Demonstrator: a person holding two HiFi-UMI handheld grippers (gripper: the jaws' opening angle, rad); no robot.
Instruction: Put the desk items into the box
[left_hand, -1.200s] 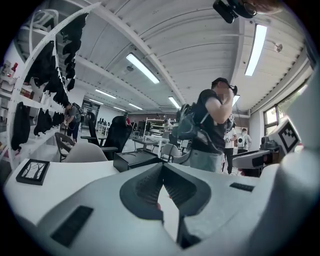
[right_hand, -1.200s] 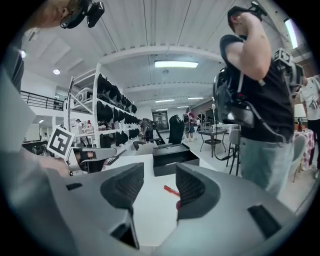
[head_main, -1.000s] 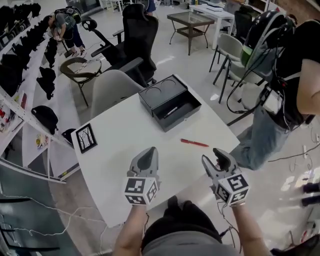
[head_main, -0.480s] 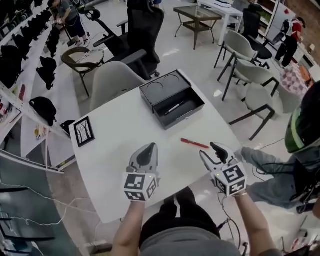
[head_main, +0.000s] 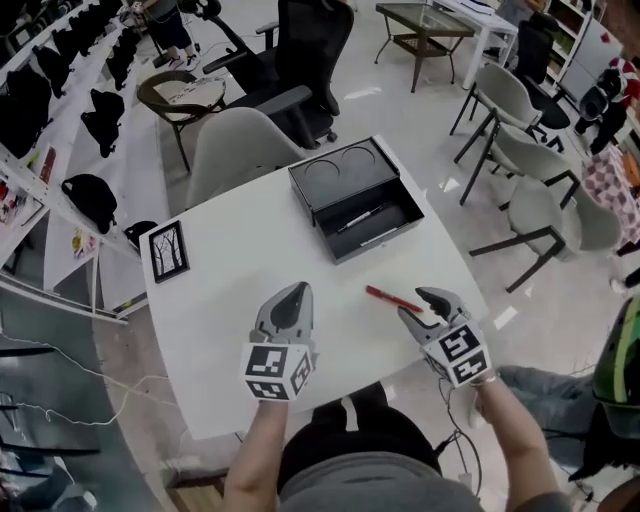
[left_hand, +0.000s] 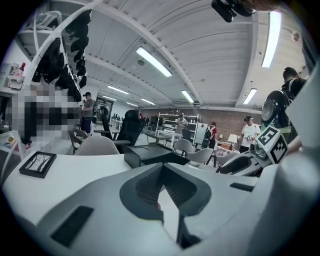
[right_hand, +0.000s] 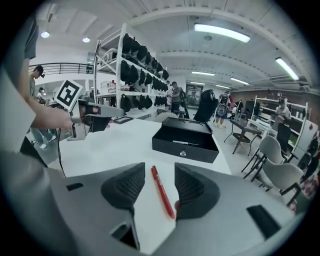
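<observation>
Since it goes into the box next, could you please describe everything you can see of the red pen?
The red pen is slim, all red and plastic-looking. It lies flat on the white table, short of the open black box. Its near end sits between the right tool's spread jaws, which have just been closing slightly; they do not grip it yet.

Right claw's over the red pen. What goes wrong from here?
1. The right claw has just been closing, the red pen between its jaws but not yet gripped; it lies askew to them, so they may roll it or pinch only one end.
2. Nudged, the pen might roll across the smooth table toward its edge.
</observation>
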